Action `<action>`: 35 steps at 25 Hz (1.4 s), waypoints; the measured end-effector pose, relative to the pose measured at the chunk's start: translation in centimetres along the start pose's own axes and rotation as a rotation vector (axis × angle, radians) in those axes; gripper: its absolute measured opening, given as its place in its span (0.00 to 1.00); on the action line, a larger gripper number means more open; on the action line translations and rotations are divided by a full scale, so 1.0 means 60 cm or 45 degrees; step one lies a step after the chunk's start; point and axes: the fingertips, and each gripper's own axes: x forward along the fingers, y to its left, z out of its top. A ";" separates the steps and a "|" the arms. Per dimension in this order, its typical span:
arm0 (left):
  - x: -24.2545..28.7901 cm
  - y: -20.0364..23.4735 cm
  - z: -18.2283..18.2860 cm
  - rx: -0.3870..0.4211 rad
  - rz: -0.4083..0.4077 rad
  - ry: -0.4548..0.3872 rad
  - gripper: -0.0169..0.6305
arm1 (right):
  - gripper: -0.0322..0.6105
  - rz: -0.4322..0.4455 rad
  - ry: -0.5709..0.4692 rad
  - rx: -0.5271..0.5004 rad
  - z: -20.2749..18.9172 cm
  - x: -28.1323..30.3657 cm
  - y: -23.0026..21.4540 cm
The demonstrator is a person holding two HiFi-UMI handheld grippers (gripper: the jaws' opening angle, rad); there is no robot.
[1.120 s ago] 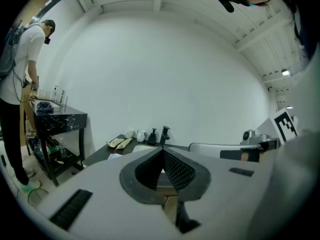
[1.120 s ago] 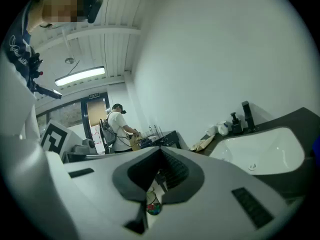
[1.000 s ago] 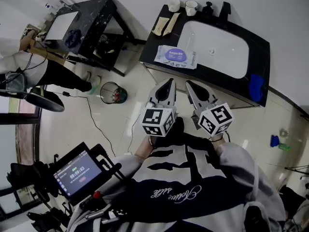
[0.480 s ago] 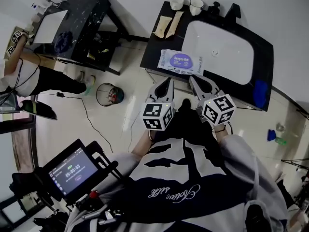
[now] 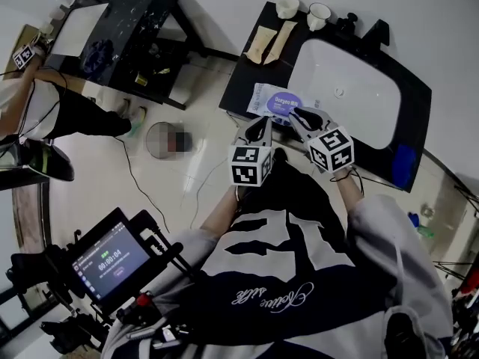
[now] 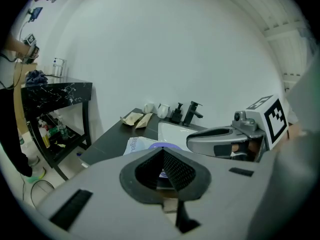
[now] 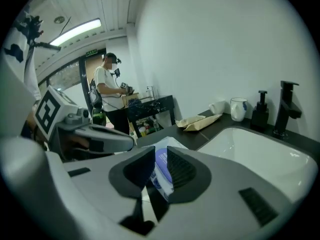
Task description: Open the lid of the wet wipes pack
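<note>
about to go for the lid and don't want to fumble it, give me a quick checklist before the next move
1. The wipes pack lies flat on the counter beside the sink: ok.
2. The purple lid faces up and is shut: ok.
3. The right gripper has its jaws opening, with nothing between them: ok.
4. The left gripper has its jaws together and is empty: ok.
5. The lid's lifting edge is located: cannot tell.
6. Either gripper touches the pack: cannot tell.

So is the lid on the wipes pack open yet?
Shut: the purple lid lies flat on the wet wipes pack, with no flap raised in any view.
</note>
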 end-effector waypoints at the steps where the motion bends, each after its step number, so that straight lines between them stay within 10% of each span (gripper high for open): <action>1: 0.012 0.006 -0.002 -0.002 0.012 0.016 0.02 | 0.15 0.013 0.031 -0.029 -0.007 0.010 -0.007; 16: 0.103 0.060 -0.066 -0.100 0.134 0.217 0.02 | 0.26 0.204 0.296 -0.399 -0.058 0.073 -0.018; 35: 0.106 0.064 -0.088 -0.174 0.128 0.234 0.02 | 0.26 0.149 0.555 -0.981 -0.091 0.102 0.002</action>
